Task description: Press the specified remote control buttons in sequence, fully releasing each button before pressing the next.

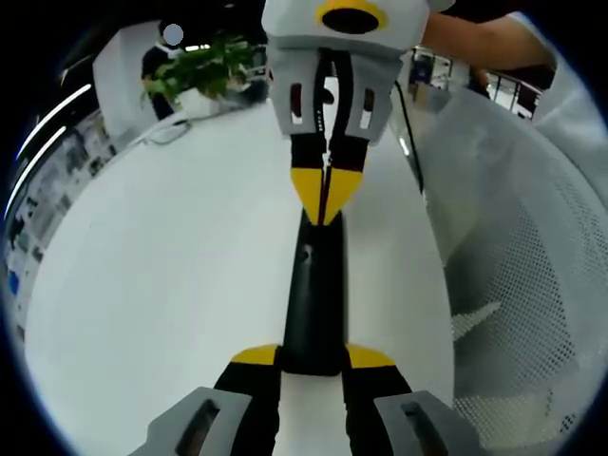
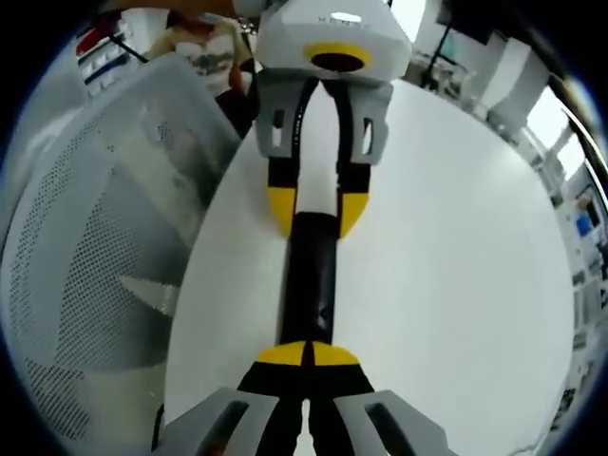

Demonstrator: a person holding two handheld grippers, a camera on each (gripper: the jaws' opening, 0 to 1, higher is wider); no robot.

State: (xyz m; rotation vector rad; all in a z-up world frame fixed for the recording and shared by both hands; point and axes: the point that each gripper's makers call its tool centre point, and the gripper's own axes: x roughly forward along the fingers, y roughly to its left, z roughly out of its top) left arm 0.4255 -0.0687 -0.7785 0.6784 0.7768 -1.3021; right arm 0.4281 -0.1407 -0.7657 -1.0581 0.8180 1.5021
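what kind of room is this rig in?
Probably an open-plan office: a white table holding the black remote, a potted plant, a white mesh chair, and glass partitions behind.

You are working in an open office. The round white tabletop [image 1: 171,275] sits beside a white mesh-backed chair [image 1: 532,285], with a leafy potted plant [image 1: 204,71] at its far edge. Long ceiling light strips [image 1: 47,128] run overhead, and bright windows and desks [image 2: 556,119] line the background.
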